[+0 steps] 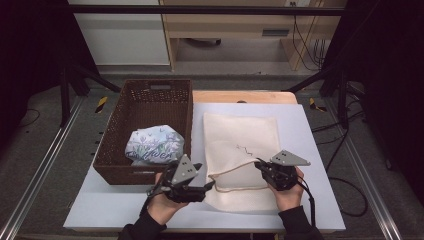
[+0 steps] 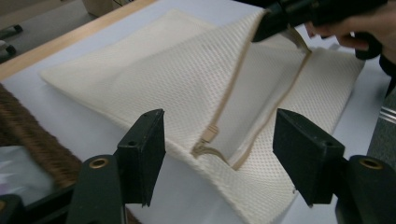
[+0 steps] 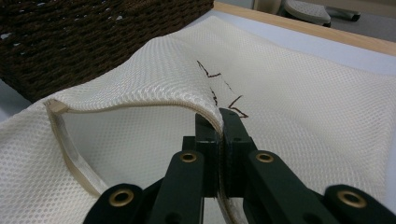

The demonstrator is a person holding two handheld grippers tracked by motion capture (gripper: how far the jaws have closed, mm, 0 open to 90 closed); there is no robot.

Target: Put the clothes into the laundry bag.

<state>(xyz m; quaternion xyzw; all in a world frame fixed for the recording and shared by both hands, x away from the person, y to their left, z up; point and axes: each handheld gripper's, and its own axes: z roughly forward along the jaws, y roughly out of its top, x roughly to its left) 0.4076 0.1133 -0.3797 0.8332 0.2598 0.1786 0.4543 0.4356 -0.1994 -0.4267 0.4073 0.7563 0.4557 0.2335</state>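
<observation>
Legible text: I find none | mesh bag [image 3: 299,107]: dark thread squiggle on top layer, not readable as letters | folded cloth [image 1: 154,144] in basket [image 1: 112,145]: dark script-like print, too blurred for me to read | table and other surfaces: no labels, brands or numbers noted

one mesh bag [image 1: 241,145], one basket [image 1: 150,95], two grippers [image 1: 184,181]

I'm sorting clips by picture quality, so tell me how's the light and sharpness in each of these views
High view: soft and grainy, the mesh bag and table evenly lit, the edges falling into black. Left gripper view: the bag's weave is sharp, the right gripper at the top is dark. Right gripper view: the weave near the jaws is crisp, the basket and far background blur.
</observation>
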